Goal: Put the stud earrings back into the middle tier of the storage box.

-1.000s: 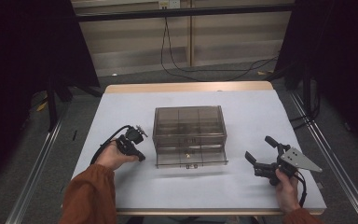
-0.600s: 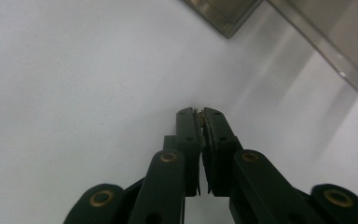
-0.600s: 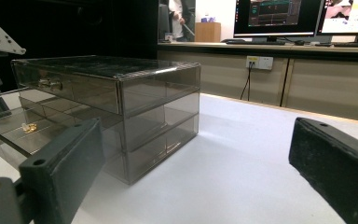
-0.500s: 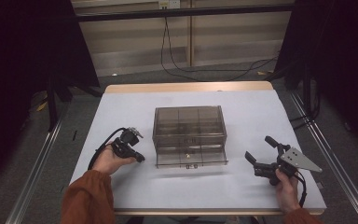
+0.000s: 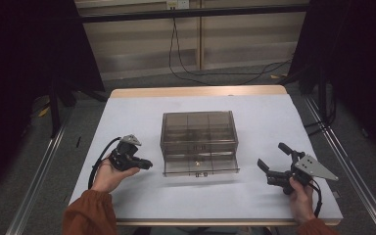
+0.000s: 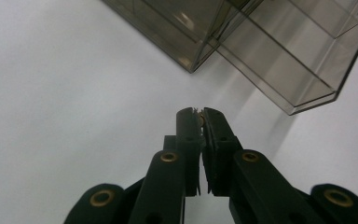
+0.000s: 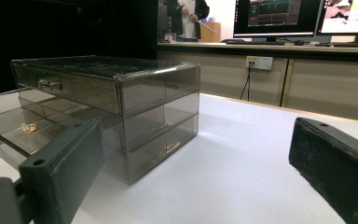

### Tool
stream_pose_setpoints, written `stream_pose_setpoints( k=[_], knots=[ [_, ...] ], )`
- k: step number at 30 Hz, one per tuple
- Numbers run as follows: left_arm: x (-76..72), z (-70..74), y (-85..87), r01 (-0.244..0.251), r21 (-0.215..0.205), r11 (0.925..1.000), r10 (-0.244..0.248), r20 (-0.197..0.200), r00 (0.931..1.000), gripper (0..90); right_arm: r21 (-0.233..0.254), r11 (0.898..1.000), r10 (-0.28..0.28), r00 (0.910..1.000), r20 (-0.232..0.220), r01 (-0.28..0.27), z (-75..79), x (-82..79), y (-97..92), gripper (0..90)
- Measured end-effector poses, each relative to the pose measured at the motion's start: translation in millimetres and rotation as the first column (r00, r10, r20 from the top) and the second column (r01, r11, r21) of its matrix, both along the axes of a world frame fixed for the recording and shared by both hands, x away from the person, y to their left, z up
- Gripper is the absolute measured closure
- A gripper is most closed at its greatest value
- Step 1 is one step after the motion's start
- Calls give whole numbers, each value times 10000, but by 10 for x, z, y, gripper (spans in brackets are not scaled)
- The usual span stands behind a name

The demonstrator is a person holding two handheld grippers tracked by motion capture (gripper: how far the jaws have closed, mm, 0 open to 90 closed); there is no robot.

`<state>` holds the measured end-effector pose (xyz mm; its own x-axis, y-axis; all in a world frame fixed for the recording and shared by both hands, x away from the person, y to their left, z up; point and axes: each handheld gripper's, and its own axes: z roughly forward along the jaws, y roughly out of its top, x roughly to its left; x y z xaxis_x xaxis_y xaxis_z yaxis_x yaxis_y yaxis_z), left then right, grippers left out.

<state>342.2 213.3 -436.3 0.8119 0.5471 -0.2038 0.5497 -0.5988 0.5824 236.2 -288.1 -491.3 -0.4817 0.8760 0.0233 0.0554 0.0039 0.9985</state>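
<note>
Left hand-held gripper [image 5: 144, 165] sits just left of the smoked-plastic drawer box [image 5: 199, 131] mid surface [image 5: 127, 112], jaws pressed together w/ a tiny brass-coloured bit [image 6: 200, 119] pinched at the tips in left gripper view; too small to say what it is. Bottom drawer [image 5: 201, 165] is pulled out toward the person, a small gold item [image 5: 194, 161] lies in it. Right hand-held gripper [image 5: 270, 167] is well right of the box, jaws wide apart, nothing in them, resting low.

Step in hand looks like: drop the pinched bit into the open drawer. To do it well: lift over the drawer's front/side wall, don't clip the thin wall, get tips above the tray floor, go low before letting go so it won't bounce out. Keep grip firm till over the tray. Right one could steady the box if it slides
</note>
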Motion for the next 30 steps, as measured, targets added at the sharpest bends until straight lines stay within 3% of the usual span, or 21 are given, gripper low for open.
stream_pose_setpoints(
  k=[14, 16, 22, 30],
  knots=[
    [-206, 110, 54, -143, -1261, 9919, 222, 616, 9979, 862, -8, 10000, -16, 10000, 12, 16, 0, 0, 0, 28],
    [-221, 139, 31, -68, -1236, 9923, 161, 745, 9971, 862, 0, 10000, -18, 10000, 8, 18, 0, 0, 0, 28],
    [-244, 202, -71, 238, -1744, 9844, -85, 875, 9961, 862, 17, 10000, -47, 10000, 11, 47, 0, 0, -2, 28],
    [-250, 244, -285, 654, -1888, 9798, -471, 995, 9939, 862, 19, 10000, -44, 10000, 15, 44, 0, 0, -3, 27]
  ],
)
